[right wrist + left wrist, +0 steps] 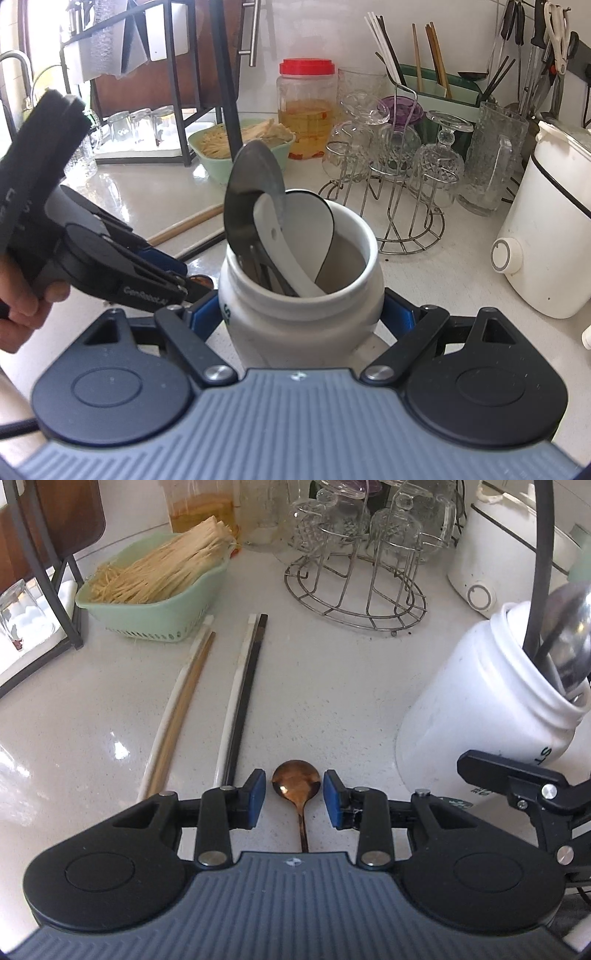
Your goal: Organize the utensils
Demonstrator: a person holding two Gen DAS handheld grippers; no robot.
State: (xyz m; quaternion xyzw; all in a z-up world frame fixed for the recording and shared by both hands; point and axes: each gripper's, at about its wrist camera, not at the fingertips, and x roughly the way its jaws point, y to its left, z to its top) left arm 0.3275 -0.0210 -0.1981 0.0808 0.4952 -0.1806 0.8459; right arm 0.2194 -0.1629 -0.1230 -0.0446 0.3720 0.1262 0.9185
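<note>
One spoon (296, 781) matters for our next move: the copper-coloured one lying flat on the table (332, 686). Its bowl sits squarely between the blue pads of our left tool (294, 795), and its handle runs straight back under the tool body, so the long axis lines up with the way the tool points. The pads stand a little apart on either side of the bowl without touching it, so nothing is held yet. We judge that closing here would pinch the bowl across its width. Our right tool (301, 317) clamps the white jar (299, 295), which already holds a ladle and a white spoon. That jar stands just right of the copper spoon, near enough for a short lift across.
</note>
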